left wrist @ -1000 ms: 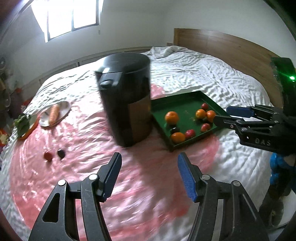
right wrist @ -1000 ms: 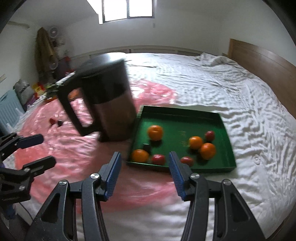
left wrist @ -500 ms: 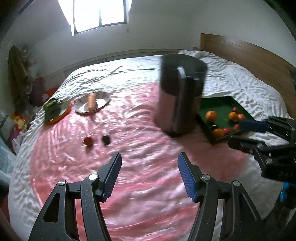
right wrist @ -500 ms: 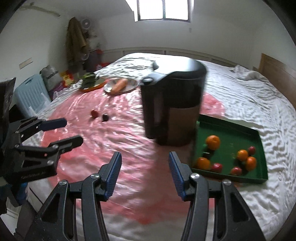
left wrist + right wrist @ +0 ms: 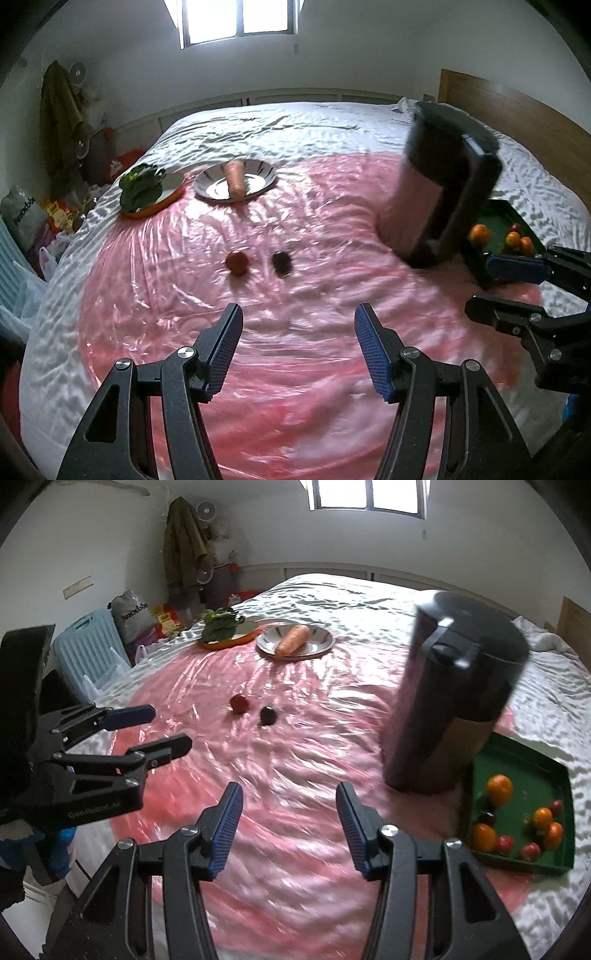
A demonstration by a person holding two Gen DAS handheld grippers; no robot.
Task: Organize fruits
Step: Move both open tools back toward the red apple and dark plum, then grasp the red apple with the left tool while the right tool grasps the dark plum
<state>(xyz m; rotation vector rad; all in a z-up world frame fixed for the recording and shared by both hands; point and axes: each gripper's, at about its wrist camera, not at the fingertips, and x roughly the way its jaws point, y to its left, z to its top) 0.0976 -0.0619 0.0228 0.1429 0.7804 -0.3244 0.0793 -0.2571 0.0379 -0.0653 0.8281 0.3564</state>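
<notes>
A small red fruit (image 5: 236, 262) and a dark plum-like fruit (image 5: 281, 261) lie side by side on the pink sheet; both also show in the right wrist view, the red fruit (image 5: 239, 703) and the dark fruit (image 5: 267, 715). A green tray (image 5: 561, 775) at the right holds several oranges and red fruits; its corner shows in the left wrist view (image 5: 476, 264). My left gripper (image 5: 299, 350) is open and empty, short of the two loose fruits. My right gripper (image 5: 290, 825) is open and empty above the pink sheet.
A tall black jug (image 5: 450, 698) stands between the loose fruits and the tray. A metal plate with a carrot (image 5: 293, 639) and an orange plate with leafy greens (image 5: 221, 627) sit at the far side. The bed edge and clutter lie left.
Both grippers have swung left, away from the tray; the two loose fruits have come toward the middle of both views. Both grippers stay open and empty.
</notes>
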